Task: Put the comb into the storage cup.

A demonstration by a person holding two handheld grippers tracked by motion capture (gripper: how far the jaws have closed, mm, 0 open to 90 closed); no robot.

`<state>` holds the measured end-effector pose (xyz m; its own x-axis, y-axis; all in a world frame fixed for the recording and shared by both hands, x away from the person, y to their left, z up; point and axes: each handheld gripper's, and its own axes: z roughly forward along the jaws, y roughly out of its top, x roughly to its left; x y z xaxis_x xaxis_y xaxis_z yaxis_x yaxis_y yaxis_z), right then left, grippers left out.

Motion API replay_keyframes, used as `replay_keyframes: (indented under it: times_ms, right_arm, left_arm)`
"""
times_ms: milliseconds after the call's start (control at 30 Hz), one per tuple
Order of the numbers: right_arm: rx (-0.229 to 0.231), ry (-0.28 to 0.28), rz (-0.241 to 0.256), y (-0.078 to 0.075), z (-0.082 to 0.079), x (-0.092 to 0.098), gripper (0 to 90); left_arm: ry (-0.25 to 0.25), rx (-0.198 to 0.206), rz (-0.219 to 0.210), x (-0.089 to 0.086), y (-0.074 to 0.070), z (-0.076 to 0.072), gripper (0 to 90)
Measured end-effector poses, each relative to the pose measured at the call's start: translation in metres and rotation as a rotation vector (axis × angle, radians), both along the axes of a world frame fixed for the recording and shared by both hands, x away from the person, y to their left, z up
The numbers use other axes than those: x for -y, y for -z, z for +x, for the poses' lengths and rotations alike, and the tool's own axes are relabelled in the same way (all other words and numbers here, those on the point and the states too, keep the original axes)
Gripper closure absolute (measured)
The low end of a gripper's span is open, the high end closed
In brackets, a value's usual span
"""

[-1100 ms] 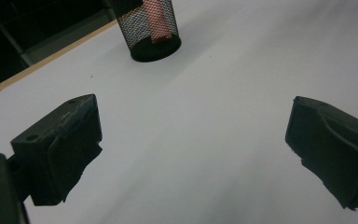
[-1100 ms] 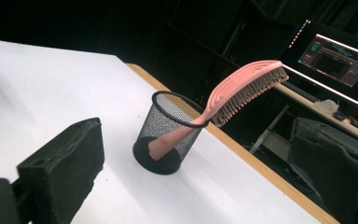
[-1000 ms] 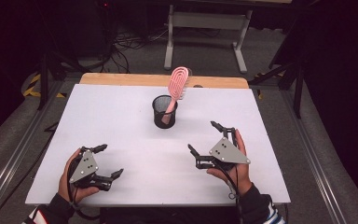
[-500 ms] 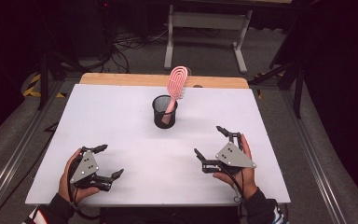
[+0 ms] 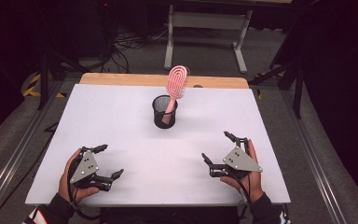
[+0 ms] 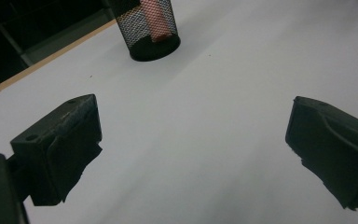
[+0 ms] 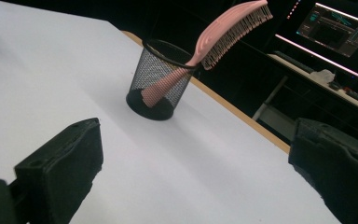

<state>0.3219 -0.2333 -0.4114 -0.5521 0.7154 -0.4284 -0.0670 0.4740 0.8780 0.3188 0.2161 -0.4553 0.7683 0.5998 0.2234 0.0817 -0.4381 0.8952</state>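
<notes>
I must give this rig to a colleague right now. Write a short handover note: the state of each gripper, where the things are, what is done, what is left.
Left gripper: open, holding nothing, low over the near left part of the white table.
Right gripper: open, holding nothing, low over the near right part.
Things: the black mesh cup stands upright in the far middle of the table. The pink hairbrush stands handle down inside it, its head leaning out over the rim.
Done: the brush appears stowed in the cup; neither gripper touches them.
Left: probably nothing, unless the brush must come out again; in that case the right gripper looks a little nearer.
</notes>
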Motion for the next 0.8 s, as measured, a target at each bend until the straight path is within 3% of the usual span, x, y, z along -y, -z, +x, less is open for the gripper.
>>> replay_keyframes:
  times_ms: [400,800]
  right_arm:
    - [-0.012,0.033,-0.02,0.01,-0.002,0.017,3.7]
    - [-0.068,0.055,-0.011,0.024,-0.008,0.033,3.5]
  left_arm:
    - [0.001,-0.008,-0.011,0.0,0.001,0.0,4.5]
    - [0.004,-0.009,-0.013,0.001,0.001,0.001,4.5]
